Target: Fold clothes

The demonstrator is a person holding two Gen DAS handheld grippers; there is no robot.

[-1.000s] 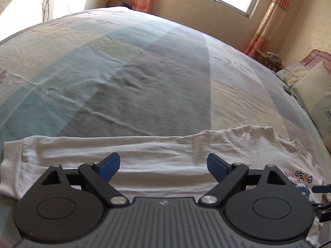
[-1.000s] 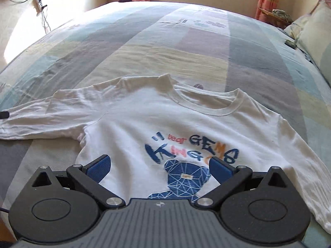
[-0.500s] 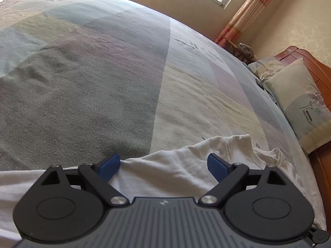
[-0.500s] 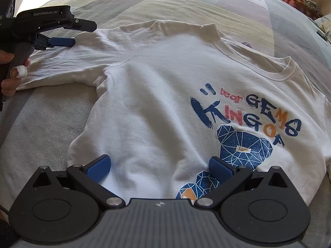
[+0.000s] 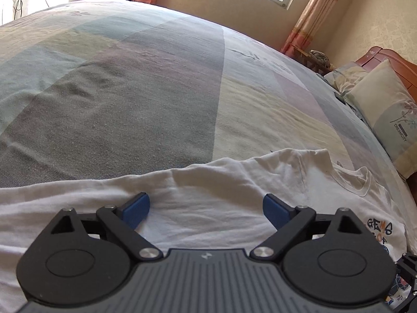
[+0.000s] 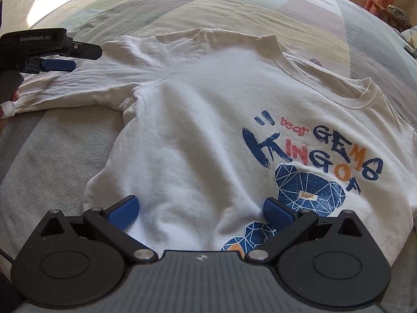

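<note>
Nearest the bed's (image 5: 156, 91) front edge, the right gripper (image 6: 199, 212) has been brought low over the hem of the white sweatshirt (image 6: 198, 135), jaws spread and nothing pinched. Farther left, the left gripper (image 5: 206, 208) has been moved in over the outstretched sleeve (image 5: 78, 203) (jaws likewise spread, empty). The sweatshirt lies flat, print upward; a first fold of sleeve and side is judged imminent.

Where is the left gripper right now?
In the right wrist view, the left gripper sits at the far left, open over the long sleeve of the white printed sweatshirt.
</note>
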